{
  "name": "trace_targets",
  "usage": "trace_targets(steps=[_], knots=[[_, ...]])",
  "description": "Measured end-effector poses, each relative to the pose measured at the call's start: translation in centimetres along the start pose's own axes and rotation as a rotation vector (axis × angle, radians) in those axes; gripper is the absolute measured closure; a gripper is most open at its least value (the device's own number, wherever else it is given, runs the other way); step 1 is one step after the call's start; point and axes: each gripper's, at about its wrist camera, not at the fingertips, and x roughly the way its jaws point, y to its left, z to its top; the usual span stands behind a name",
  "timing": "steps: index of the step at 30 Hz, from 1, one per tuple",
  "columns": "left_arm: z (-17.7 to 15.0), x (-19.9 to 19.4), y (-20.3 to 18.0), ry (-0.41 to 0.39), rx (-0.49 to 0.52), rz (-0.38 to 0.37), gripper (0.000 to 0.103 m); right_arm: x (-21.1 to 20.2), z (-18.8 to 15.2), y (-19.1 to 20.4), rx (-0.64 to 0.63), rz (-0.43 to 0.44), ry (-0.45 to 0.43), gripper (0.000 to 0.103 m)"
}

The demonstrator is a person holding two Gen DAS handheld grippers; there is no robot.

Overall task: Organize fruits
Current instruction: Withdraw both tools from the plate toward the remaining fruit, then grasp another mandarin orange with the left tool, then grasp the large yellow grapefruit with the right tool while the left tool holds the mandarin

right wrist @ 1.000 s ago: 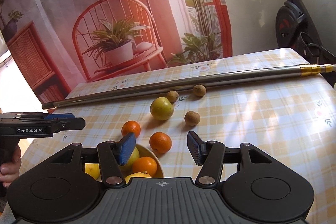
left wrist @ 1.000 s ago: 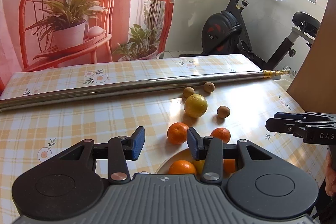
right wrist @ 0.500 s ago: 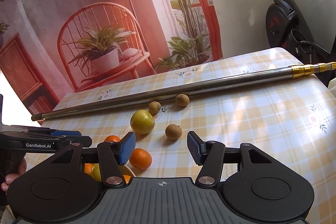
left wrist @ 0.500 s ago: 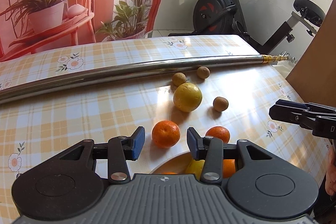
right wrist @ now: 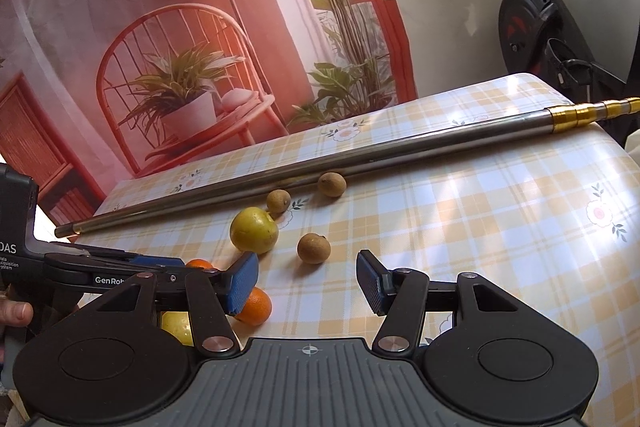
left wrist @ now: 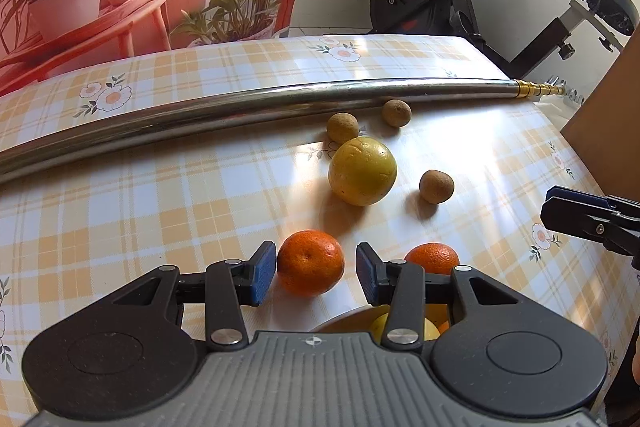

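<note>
**me:** ok, the mandarin (left wrist: 310,263) sits low center in my left view, right between the left gripper (left wrist: 316,273) pads, jaws spread, not touching it. Looks light, roundish, soft peel that'd probably bruise, so I'd squeeze gently across its widest part.

**buddy:** and the right one?

**me:** right gripper (right wrist: 307,281) is spread and empty too, small brown fruit (right wrist: 314,247) just past it. Bowl (left wrist: 344,319) is at the bottom edge, steel pole (left wrist: 240,105) up top.

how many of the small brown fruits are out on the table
3. One small brown fruit lies against the metal pole, another sits just behind the big yellow fruit, and the third is to that fruit's right. None looks hidden.
</note>
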Motion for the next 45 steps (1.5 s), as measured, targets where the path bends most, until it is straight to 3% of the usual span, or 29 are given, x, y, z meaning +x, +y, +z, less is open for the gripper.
trace_targets(steps=[12,24,32,37,45], knots=[[-0.6,0.1,0.2,-0.025,0.008,0.037,0.063,0.9,-0.1,-0.6,0.015,0.004,0.02,0.051],[-2.2,-5.9,0.5,-0.196,-0.003,0.113,0.063,2.3,0.8,0.7,-0.079,0.024,0.048,0.051],[-3.5,-9.4,1.8,-0.282,-0.113,0.136,0.063,5.0,2.5,3.2,-0.21,0.079,0.048,0.051],[-4.1,-10.2,2.1,-0.29,-0.163,0.14,0.063,7.6,3.8,4.4,-0.254,0.116,0.051,0.051],[-5.1,-10.6,2.9,-0.288,-0.203,0.135,0.063,12.6,4.1,6.0,-0.282,0.103,0.149,0.051]])
